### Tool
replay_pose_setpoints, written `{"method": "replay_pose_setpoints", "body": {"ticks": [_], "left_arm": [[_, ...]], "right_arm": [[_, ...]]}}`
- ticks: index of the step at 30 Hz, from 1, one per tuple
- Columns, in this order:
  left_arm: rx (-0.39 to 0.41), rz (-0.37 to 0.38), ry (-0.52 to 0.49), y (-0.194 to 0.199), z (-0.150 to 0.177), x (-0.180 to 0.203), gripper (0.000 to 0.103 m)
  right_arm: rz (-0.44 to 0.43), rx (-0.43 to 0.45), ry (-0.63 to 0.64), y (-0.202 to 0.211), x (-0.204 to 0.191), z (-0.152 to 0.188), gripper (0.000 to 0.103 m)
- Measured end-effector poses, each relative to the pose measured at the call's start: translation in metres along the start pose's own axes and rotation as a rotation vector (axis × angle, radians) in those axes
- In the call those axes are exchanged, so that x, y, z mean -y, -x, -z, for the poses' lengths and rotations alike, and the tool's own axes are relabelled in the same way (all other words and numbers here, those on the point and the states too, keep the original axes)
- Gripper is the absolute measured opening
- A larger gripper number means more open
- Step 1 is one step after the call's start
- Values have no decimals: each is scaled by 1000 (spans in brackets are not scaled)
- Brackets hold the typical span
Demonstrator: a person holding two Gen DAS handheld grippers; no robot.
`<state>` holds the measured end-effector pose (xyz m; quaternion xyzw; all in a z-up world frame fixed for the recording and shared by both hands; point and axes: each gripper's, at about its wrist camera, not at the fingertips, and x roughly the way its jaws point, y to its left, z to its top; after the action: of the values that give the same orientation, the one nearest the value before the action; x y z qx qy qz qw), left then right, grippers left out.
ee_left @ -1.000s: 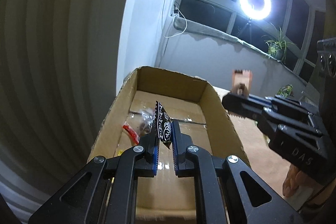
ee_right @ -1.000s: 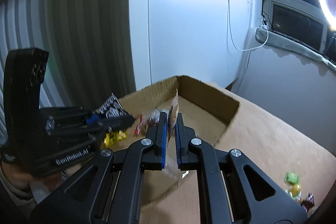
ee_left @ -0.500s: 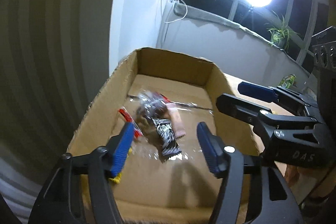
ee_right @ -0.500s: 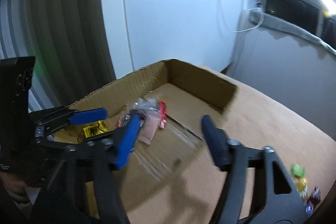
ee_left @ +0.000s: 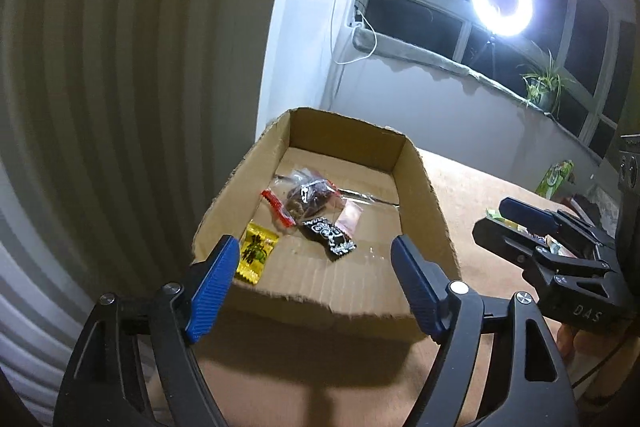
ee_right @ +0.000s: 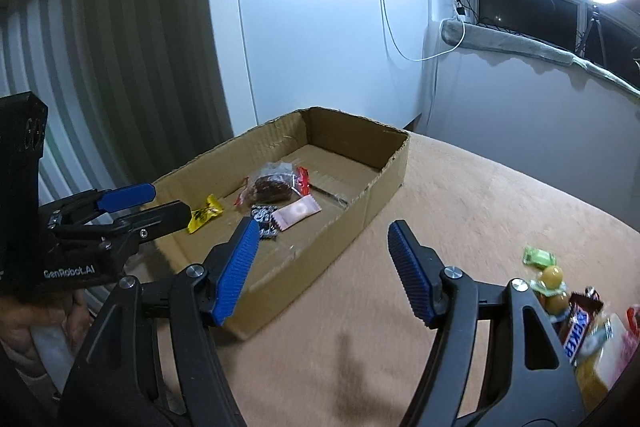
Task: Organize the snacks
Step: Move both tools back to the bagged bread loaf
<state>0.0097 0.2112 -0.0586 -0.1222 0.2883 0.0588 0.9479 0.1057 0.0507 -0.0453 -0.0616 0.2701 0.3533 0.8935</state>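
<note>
We saw both tools, left point(ee_left: 312, 259) and right point(ee_right: 322, 245), just released, jaws empty; snack pile point(ee_right: 580, 323) cut off at the frame edge behind the right tool.

The right tongs point(ee_right: 320, 251), jaws just opened and empty, hang beside the cardboard box point(ee_right: 372, 195); inside it lie a pink packet point(ee_right: 298, 213) and a yellow packet point(ee_right: 206, 213).
</note>
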Motion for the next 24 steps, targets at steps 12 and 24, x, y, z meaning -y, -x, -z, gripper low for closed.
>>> {"method": "replay_pose_setpoints", "body": {"ticks": [12,24], "left_arm": [[18,30,-68,15,1,46,78],[-29,120,-171,-3,10,116,78]], "right_arm": [[43,26,-53,43,26,25,72],[124,31,-153,79,82,56,72]]}}
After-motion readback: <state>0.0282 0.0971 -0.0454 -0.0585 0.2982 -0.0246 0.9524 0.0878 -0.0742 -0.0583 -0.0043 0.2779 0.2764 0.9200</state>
